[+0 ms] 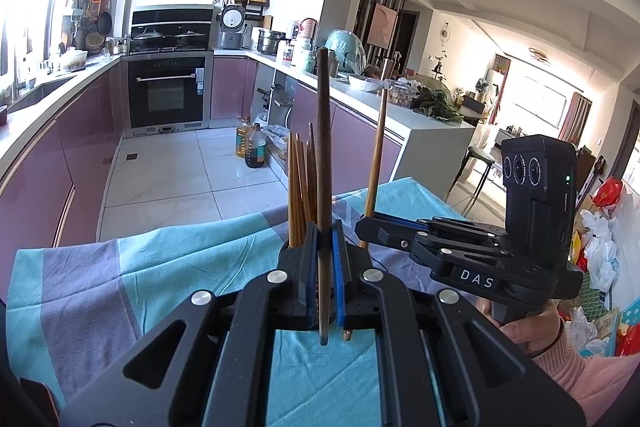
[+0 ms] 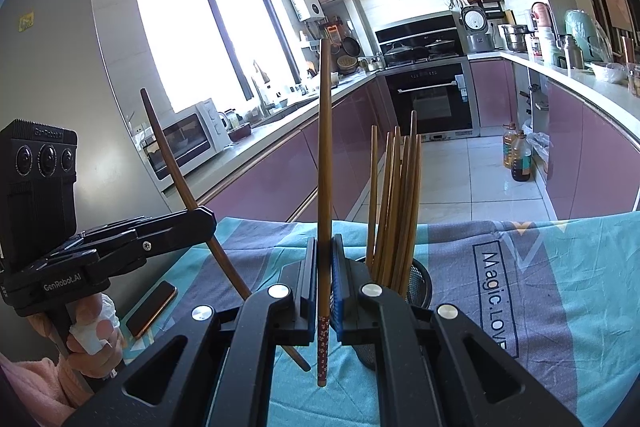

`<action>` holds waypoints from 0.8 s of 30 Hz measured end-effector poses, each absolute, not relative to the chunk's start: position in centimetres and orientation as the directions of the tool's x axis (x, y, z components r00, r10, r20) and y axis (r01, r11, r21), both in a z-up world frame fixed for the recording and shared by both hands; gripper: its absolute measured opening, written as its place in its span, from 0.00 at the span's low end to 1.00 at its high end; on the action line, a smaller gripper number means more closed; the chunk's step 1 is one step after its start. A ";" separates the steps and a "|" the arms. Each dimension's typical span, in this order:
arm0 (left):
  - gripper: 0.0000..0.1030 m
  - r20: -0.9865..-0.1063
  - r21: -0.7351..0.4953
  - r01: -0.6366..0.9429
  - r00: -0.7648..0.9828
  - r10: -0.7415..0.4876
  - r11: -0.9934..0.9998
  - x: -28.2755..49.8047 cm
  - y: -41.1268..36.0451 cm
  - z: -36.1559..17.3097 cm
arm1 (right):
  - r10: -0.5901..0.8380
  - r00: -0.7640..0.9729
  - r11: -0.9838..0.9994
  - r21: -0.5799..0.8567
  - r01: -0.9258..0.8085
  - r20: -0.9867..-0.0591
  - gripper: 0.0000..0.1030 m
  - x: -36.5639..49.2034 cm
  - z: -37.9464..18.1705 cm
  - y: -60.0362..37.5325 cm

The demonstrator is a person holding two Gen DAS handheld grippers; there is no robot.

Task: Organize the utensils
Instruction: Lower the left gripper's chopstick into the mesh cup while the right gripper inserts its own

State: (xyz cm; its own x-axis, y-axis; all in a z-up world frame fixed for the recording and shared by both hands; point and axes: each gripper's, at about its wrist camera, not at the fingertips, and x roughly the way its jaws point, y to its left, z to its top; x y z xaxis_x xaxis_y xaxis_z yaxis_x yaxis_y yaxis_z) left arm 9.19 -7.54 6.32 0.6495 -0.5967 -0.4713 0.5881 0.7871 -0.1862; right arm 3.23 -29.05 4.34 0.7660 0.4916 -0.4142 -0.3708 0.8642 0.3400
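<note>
My left gripper is shut on a dark brown chopstick and holds it upright above the table. My right gripper is shut on a lighter brown chopstick with a flowered lower end, also upright. Each gripper shows in the other's view: the right one and the left one with its slanted chopstick. A bundle of several wooden chopsticks stands in a dark mesh holder just right of my right gripper; in the left wrist view the bundle is behind my left fingers.
A blue and grey cloth covers the table. A phone lies on it at the left. Beyond the table's far edge are the kitchen floor, purple cabinets, an oven and oil bottles.
</note>
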 end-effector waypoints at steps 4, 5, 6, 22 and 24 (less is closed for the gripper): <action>0.07 -0.461 -0.180 0.587 0.658 -0.595 0.789 9.1 -7.4 6.8 | 0.492 0.770 0.864 0.339 -0.373 -0.406 0.06 3.2 4.6 -29.3; 0.07 -0.459 -0.178 0.586 0.661 -0.594 0.790 9.1 -7.3 7.0 | 0.492 0.771 0.863 0.339 -0.373 -0.405 0.06 3.3 4.7 -29.3; 0.07 -0.456 -0.177 0.585 0.664 -0.593 0.791 9.2 -7.4 7.1 | 0.493 0.771 0.863 0.339 -0.374 -0.403 0.06 3.2 4.7 -29.4; 0.07 -0.410 -0.184 0.589 0.681 -0.606 0.787 9.3 -6.9 8.7 | 0.493 0.782 0.862 0.340 -0.377 -0.382 0.06 3.4 5.6 -29.9; 0.07 -0.404 -0.185 0.591 0.682 -0.609 0.785 9.0 -6.6 8.8 | 0.494 0.782 0.861 0.341 -0.377 -0.380 0.06 3.4 5.7 -29.9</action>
